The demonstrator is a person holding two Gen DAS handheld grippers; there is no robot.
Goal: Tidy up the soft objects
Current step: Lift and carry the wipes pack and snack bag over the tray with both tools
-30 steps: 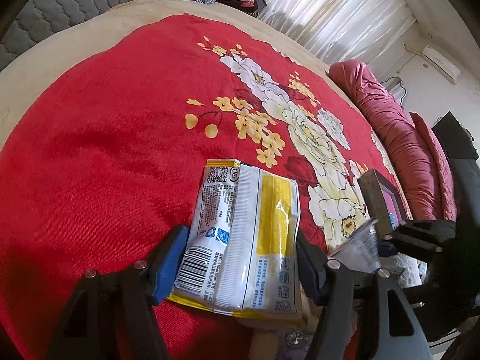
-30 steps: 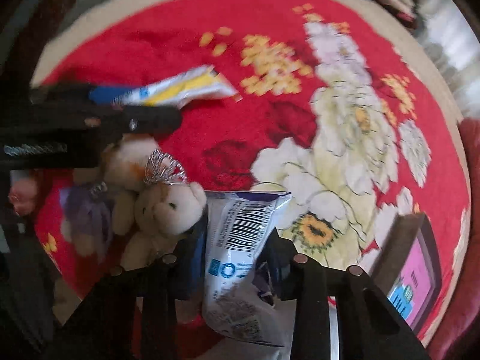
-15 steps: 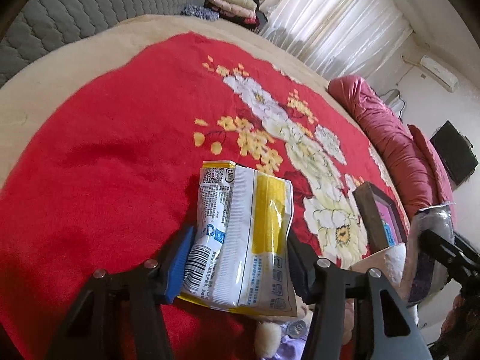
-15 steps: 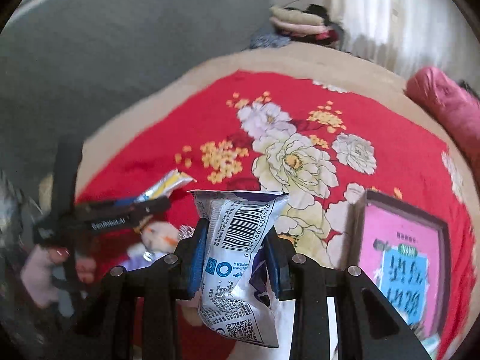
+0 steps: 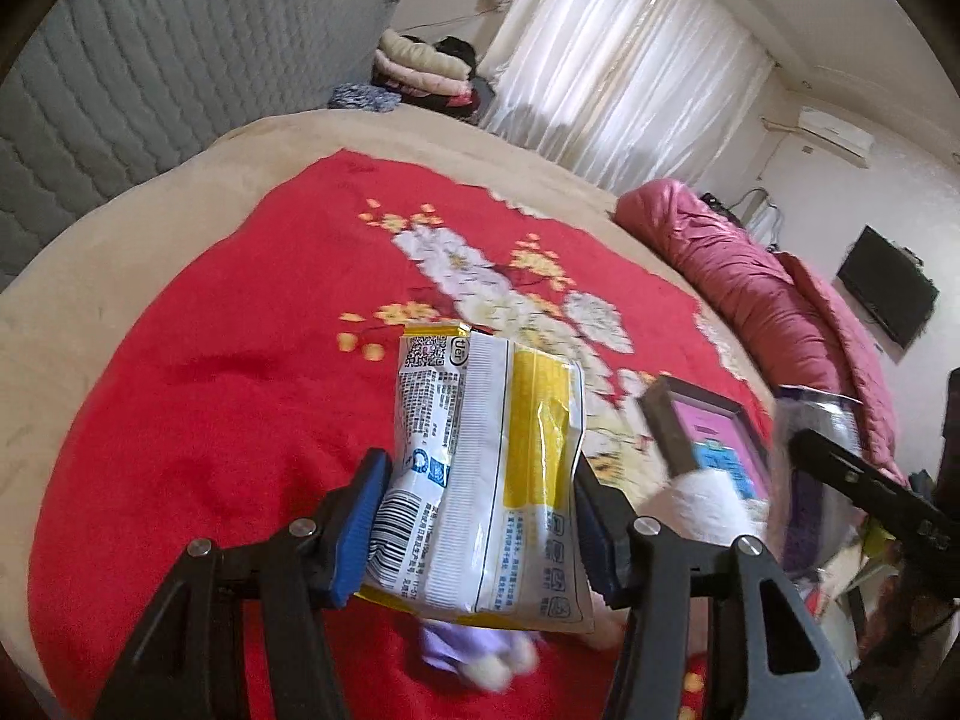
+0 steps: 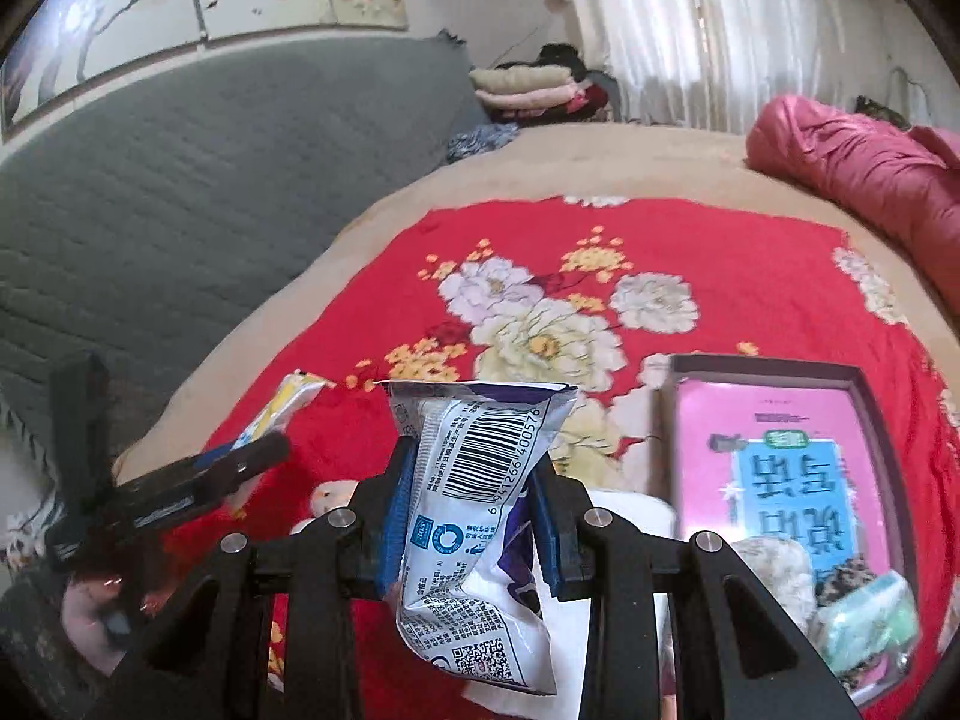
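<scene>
My left gripper [image 5: 480, 516] is shut on a yellow and white snack packet [image 5: 486, 468], held above the red floral blanket [image 5: 228, 384]. My right gripper [image 6: 471, 516] is shut on a white and purple snack packet [image 6: 480, 498], also held in the air. The left gripper [image 6: 180, 480] with the edge of its yellow packet [image 6: 282, 408] shows at the left of the right wrist view. The right gripper's arm [image 5: 870, 480] and its packet [image 5: 822, 414] show at the right of the left wrist view. Plush toys lie below: a purple and white one [image 5: 474, 654] and a pale one [image 6: 333, 495].
A brown open box with a pink book [image 6: 792, 450] lies on the blanket to the right, with soft items [image 6: 864, 606] at its near end. A rolled pink quilt [image 5: 750, 276] lies along the far right. A grey padded headboard [image 6: 180, 180] and folded clothes [image 6: 534, 87] stand at the back.
Both grippers have risen and tilted up with their packets, so more of the room shows and the blanket and the plush toys lie farther below. Both grips are unchanged.
</scene>
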